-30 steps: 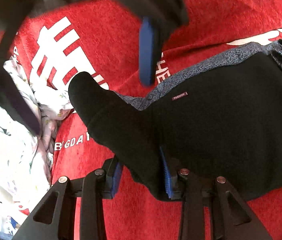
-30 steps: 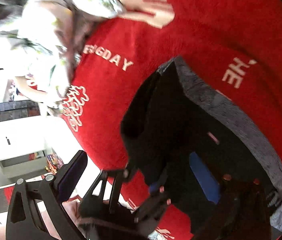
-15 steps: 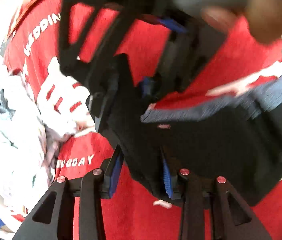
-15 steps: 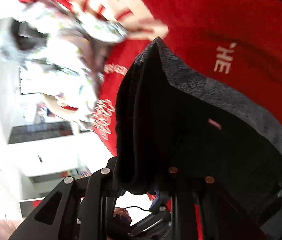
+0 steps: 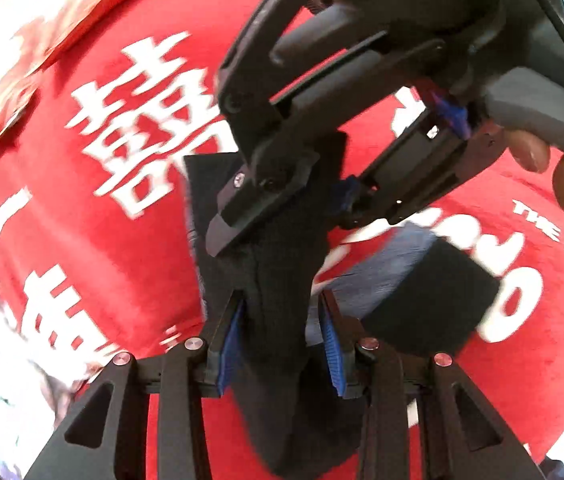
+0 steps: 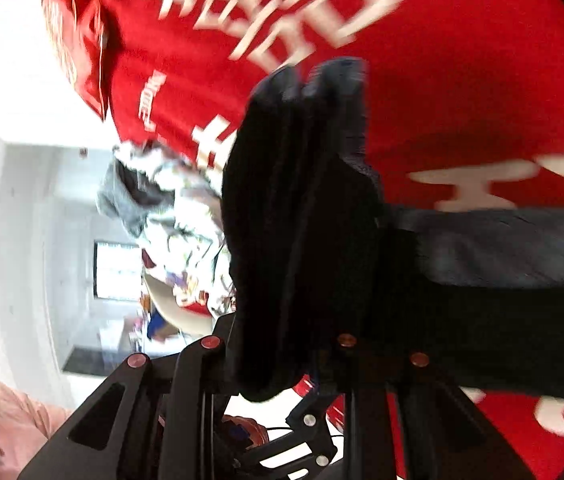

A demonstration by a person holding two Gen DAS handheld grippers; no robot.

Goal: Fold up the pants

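left hand-held gripper clamped, right hand-held gripper clamped

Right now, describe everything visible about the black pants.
The black fabric pants look soft and knit, with a grey-blue patterned waistband. They are bunched and partly lifted off the red cloth with white lettering. The left gripper pinches a thick fold between blue-padded jaws; the right gripper clamps the same bunch further up. The rest drapes down onto the cloth.
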